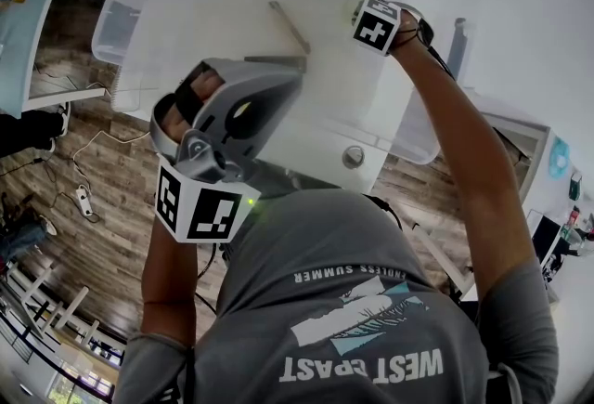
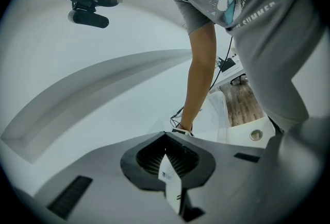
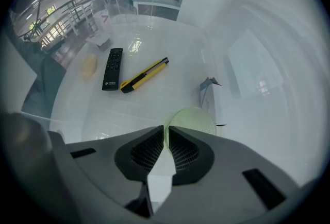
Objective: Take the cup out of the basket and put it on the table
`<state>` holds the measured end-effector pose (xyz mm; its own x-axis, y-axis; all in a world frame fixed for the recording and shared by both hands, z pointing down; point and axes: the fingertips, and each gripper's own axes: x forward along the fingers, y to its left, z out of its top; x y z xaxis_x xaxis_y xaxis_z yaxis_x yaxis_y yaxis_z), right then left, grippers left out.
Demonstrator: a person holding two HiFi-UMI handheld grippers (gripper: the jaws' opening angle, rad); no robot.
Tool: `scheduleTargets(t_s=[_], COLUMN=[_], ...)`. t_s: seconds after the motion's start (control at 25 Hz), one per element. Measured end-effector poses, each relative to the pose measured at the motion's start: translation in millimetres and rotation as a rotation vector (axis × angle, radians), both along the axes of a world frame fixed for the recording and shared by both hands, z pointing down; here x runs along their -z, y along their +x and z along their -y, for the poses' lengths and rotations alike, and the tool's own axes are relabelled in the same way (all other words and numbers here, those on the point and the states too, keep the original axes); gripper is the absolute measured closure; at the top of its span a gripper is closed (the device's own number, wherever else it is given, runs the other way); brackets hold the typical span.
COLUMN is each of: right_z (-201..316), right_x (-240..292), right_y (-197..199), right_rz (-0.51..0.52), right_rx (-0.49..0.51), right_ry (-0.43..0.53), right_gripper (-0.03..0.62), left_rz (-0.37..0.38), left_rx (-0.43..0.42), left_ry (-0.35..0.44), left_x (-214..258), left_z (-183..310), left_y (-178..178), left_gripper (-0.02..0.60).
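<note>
A pale green cup [image 3: 200, 117] sits inside the clear plastic basket [image 3: 242, 53], near its right wall. My right gripper [image 3: 165, 133] reaches into the basket, its two jaws nearly together with the cup's thin rim pinched between the pads. In the head view only its marker cube [image 1: 376, 23] shows, at the end of the outstretched arm over the white table [image 1: 232, 3]. My left gripper [image 2: 166, 138] is held up near the person's body, shut with nothing in it, and appears in the head view as a grey body [image 1: 243, 114].
A black remote [image 3: 112, 68], a yellow utility knife [image 3: 144, 74] and a small yellowish thing [image 3: 89, 65] lie on the basket floor beyond the cup. A white folded card [image 3: 209, 95] stands just behind the cup. Wooden floor [image 1: 102, 179] lies beside the table.
</note>
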<state>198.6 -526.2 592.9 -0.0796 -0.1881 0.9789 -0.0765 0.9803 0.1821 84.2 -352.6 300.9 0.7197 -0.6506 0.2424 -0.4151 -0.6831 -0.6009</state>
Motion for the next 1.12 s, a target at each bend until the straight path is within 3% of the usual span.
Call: scheduleTargets(t_s=[0.52, 1.12], right_z=[-10, -67], right_x=[36, 177], right_y=[-12, -53], right_rz=[0.067, 0.290], right_rx=[-0.031, 0.068], right_ry=[0.047, 0.249], right_gripper=[0.568, 0.568], left_rz=[0.000, 0.013], left_rx=[0.001, -0.028], left_ry=[0.009, 0.032], left_x=[0, 7], left_z=[-8, -31], left_y=[-3, 17], left_gripper=[0.574, 0.574])
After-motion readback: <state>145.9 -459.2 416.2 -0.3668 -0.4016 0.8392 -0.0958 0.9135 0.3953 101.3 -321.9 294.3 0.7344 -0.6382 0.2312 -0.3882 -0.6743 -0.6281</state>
